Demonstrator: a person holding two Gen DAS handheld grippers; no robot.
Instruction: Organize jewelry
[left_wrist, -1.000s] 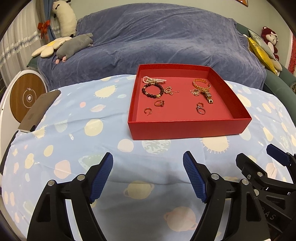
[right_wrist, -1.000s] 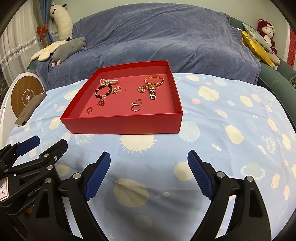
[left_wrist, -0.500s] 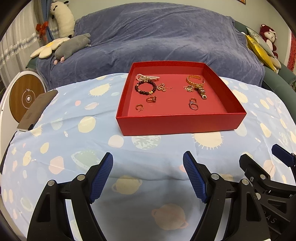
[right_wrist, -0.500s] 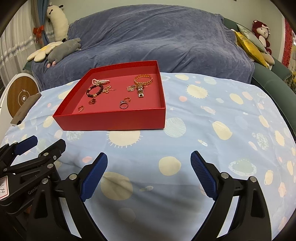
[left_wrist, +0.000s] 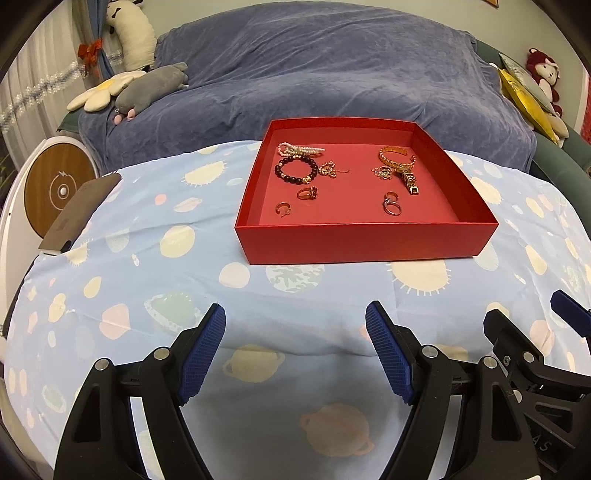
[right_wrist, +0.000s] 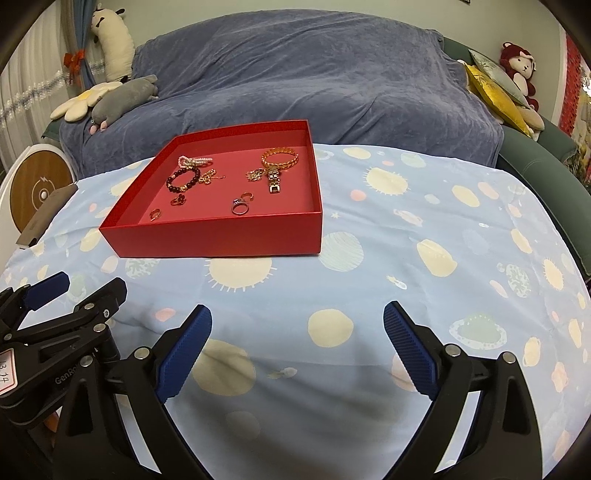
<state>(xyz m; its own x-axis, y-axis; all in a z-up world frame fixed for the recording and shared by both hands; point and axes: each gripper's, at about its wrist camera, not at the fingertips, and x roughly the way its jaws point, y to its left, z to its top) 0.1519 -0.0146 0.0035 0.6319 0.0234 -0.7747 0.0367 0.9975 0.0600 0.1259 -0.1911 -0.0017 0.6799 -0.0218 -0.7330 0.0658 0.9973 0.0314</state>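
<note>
1. Where the pale blue cloth (left_wrist: 147, 258) printed with suns and planets drapes the bench, a shallow square red tray (left_wrist: 365, 242) of matte card sits flat, in the upper middle of the left wrist view and the upper left of the right wrist view.
2. All the jewelry lies inside the tray on its pinkish-red floor. In its left half are a string of small pale pearls (left_wrist: 300, 149), a round bracelet of dark glossy beads (left_wrist: 295, 170), a tangled gold chain piece (left_wrist: 328, 170) and two small gold rings (left_wrist: 307, 192).
3. In the right half a broad gold link bangle (left_wrist: 396, 158) lies against a gold watch-like band (left_wrist: 409, 181), with a silver ring (left_wrist: 392, 209) and a small hoop nearer the front wall.
4. Behind the bench a sofa under a soft, wrinkled slate-blue throw (right_wrist: 314, 74) fills the top of both views; plush toys (left_wrist: 147, 88) rest at the upper left.
5. The left claw (left_wrist: 295, 352) tilts down toward the cloth in the lower frame, its ribbed blue pads wide apart with nothing between them, well short of the tray.
6. The right claw (right_wrist: 297, 352) tilts down likewise; its jaws are opening, spread very wide and empty, with only cloth beneath. Each claw shows at the other's lower corner, just beside it.
</note>
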